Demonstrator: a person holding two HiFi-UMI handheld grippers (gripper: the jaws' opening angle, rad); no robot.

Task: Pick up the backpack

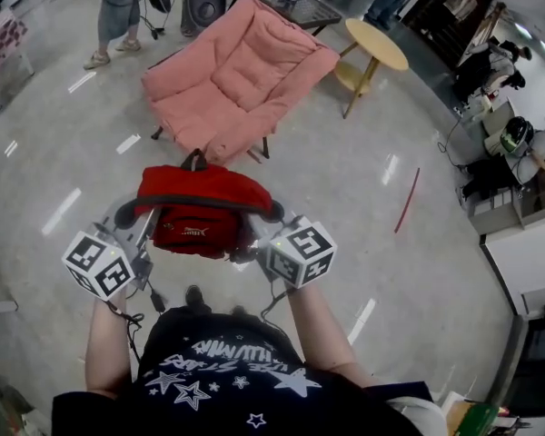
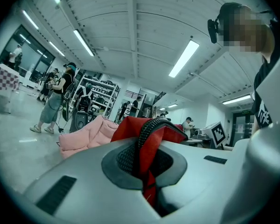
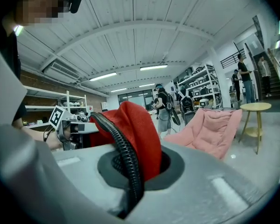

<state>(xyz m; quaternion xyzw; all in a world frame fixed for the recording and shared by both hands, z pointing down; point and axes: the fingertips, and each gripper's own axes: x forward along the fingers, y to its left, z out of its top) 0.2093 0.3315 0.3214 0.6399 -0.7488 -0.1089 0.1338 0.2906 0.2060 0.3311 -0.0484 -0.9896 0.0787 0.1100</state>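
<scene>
Currently I read both tools as closed and loaded. The left gripper (image 2: 147,171) has its jaws pinched tight on a fold of red fabric at one end of the backpack (image 1: 200,209). The right gripper (image 3: 133,171) is pinched the same way on the other end, with a black ribbed edging (image 3: 126,157) caught alongside the fabric.

Position of the load: the backpack hangs between the two grippers, directly in front of my body, with its long axis running left to right across me. Each gripper holds one end, so neither hand is nearer and the load is shared. I judge the backpack to be off the floor (image 1: 372,216), since both gripper views look out over the room from well above it. The pink chair (image 1: 241,75) lies beyond the backpack, apart from it. The round table (image 1: 377,42) is further off to the right.

Next move, as a judgement: any further lift depends on both hands travelling together along that left-to-right line. If one hand leads, the fabric pulls against the other pinch.

View comparison: the head view shows the whole backpack and the spread of the hands, but the bag covers the jaw tips. The gripper views show exactly what is pinched, yet only a red bulge of the bag. No view shows the clearance under it.
</scene>
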